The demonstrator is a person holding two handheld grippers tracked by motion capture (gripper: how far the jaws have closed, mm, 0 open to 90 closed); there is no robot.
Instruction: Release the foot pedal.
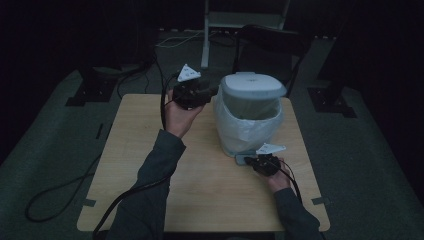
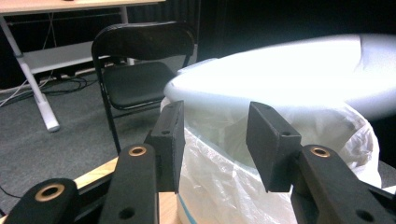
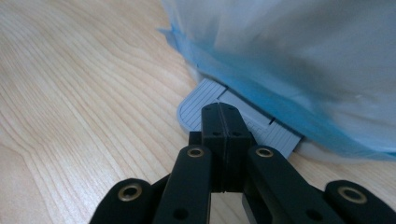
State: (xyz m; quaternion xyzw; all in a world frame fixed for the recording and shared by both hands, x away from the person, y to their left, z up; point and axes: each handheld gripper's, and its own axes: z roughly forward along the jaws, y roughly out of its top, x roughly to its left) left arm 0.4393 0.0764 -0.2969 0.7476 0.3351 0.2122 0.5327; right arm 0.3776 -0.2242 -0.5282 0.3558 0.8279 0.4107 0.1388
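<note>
Bin (image 1: pixel 248 117) stands on the worktop (image 1: pixel 150 165), lid (image 1: pixel 252 86) raised, white bag (image 2: pixel 243 196) lining it. Right tool (image 3: pixel 219 114): jaws fully together, nothing between them, tips resting on the grey pedal (image 3: pixel 196 105) at the bin's foot, just ahead of the tool. Left tool (image 2: pixel 215 135): jaws half open, empty, held at the rim; bag and lid lie just beyond the tips.

The bin (image 1: pixel 248 114) stands on the table (image 1: pixel 150 150), a chair (image 1: pixel 270 40) behind it.
</note>
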